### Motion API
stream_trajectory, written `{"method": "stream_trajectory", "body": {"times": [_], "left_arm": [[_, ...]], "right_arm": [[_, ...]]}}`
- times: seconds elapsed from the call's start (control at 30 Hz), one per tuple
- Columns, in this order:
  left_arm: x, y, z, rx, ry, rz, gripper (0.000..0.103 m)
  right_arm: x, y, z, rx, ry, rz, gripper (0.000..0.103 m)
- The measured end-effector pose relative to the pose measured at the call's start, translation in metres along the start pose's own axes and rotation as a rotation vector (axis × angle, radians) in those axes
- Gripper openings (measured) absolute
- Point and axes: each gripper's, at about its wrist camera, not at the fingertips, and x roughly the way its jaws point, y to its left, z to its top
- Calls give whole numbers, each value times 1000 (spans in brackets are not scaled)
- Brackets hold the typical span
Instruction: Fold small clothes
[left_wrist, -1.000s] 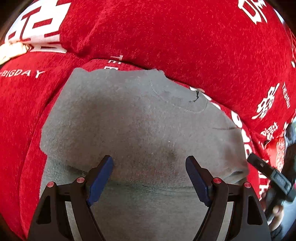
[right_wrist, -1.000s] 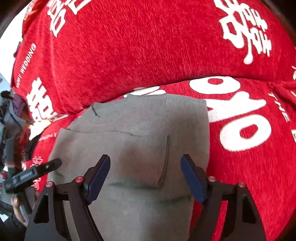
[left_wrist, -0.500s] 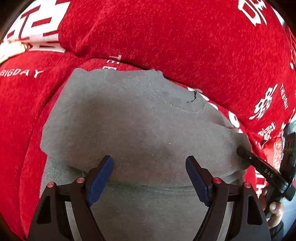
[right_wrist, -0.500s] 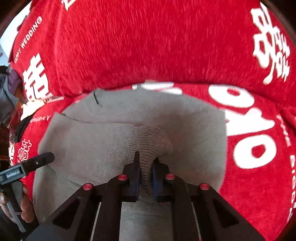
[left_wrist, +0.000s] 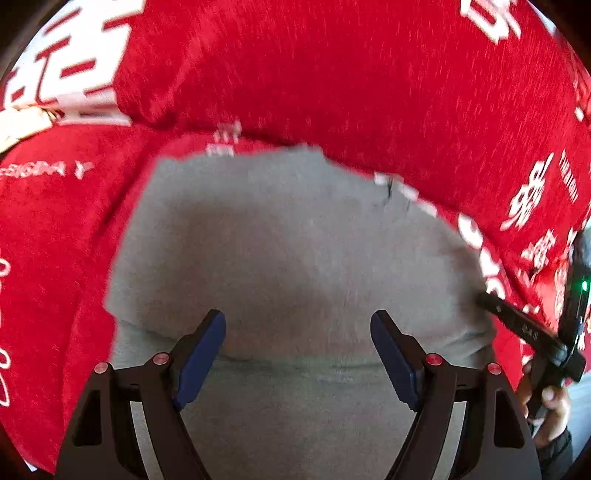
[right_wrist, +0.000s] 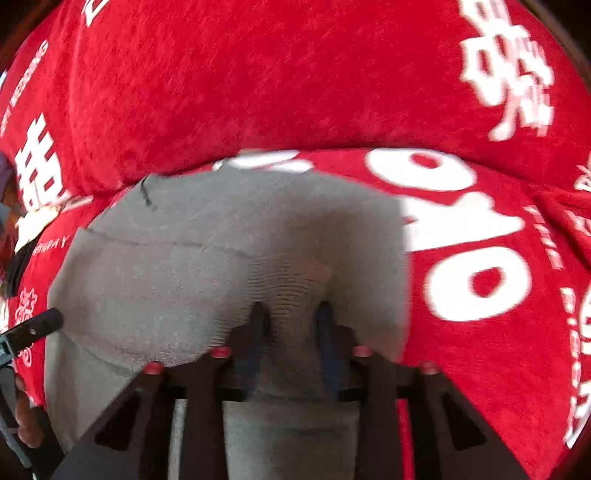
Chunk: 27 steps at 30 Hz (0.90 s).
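The grey garment (left_wrist: 295, 258) is spread on the red cover (left_wrist: 332, 74). A ribbed fold is pinched by the right gripper (right_wrist: 291, 321); the left gripper (left_wrist: 297, 332) is held agape above. The thin pinch could slip if tugged.

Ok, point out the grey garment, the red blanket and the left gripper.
grey garment (left_wrist: 295, 251), left wrist view, flat middle.
red blanket (right_wrist: 258, 74), right wrist view, upper fold.
left gripper (left_wrist: 297, 354), left wrist view, between its open fingers.

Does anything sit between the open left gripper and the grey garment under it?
Nothing visible does. The left gripper hangs open directly over the grey garment on the red blanket; only bare cloth shows between its fingers.
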Motion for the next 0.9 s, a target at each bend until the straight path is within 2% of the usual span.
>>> {"method": "stream_trajectory", "body": {"times": [0.03,0.07,0.1,0.13,0.2,0.33,0.4,0.47,0.5,0.57,0.63,0.67,0.73,0.77,0.8,0.87,0.9], "left_arm": [[-5,2,2,-6,-22,3,82],[-8,5,6,-16,-40,17,82],[-5,5,9,-23,-40,32,82],[-1,4,12,-26,-30,50,82],[16,-8,17,-5,3,96,82],[45,-44,24,143,-5,208,82],[63,-42,24,168,52,240,82],[74,-26,25,169,99,271,82],[67,-17,26,165,67,242,82],[59,8,30,120,57,244,82],[54,26,32,84,58,172,82],[48,31,33,89,51,173,82],[43,32,35,87,55,237,82],[36,32,35,66,45,236,82],[28,29,34,42,25,196,82],[16,13,24,18,-10,105,82],[17,3,17,35,0,91,82]], "right_arm": [[-12,-1,0,2,-36,-18,46],[-21,2,0,1,-59,-17,54],[-25,7,-1,-6,-69,-2,63],[-26,18,-1,-29,-66,22,65],[-16,50,-1,-97,-29,65,66],[25,105,-1,-171,59,65,66],[49,114,-5,-187,126,55,65],[53,108,-7,-217,90,31,65],[51,97,-6,-215,72,-10,65],[49,69,-7,-164,51,-72,65],[48,43,-8,-122,35,-64,65],[46,38,-9,-131,31,-72,65],[43,37,-8,-147,44,-113,65],[39,39,-7,-134,49,-142,66],[32,42,-6,-105,42,-144,66],[22,55,-6,-84,23,-67,67],[19,67,-9,-93,29,-30,69]]}}
